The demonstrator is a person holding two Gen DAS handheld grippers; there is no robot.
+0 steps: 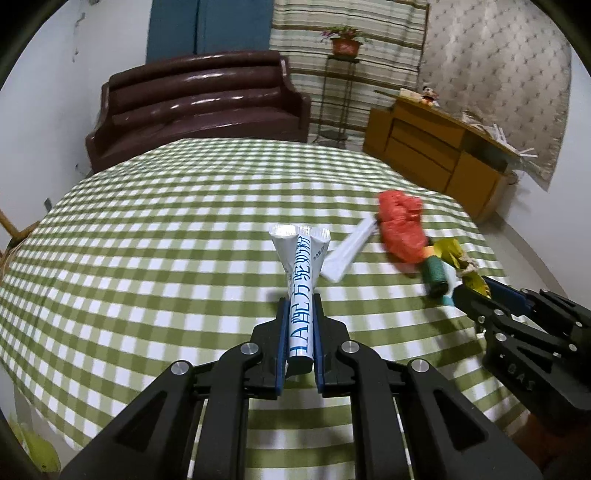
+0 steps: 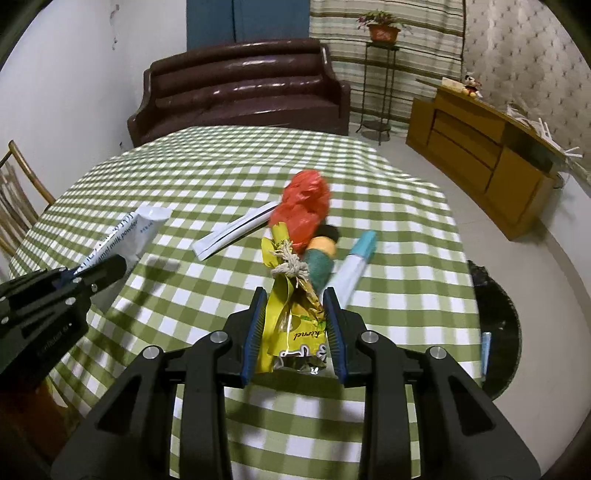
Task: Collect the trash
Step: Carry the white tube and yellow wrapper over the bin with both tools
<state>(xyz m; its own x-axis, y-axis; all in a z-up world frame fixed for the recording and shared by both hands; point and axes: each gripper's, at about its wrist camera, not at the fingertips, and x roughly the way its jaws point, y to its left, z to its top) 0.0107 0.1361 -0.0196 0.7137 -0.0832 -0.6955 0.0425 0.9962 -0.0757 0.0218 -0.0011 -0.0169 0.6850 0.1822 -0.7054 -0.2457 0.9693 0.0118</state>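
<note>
Left gripper (image 1: pixel 300 314) has its jaws clenched on a white milk powder sachet (image 1: pixel 301 280), right gripper (image 2: pixel 295 317) grasps a yellow wrapper (image 2: pixel 291 325), both above the checkered desk (image 2: pixel 207 166).

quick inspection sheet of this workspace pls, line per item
surface: table under a green checked cloth
job's things: milk powder sachet in left claw; yellow wrapper in right claw
clutter: red bag, white packet, blue-tipped packet, green roll on the cloth
grippers: both shut on their loads
cables: nothing seen
surroundings: brown sofa, wooden cabinet, potted plant, black bin
</note>
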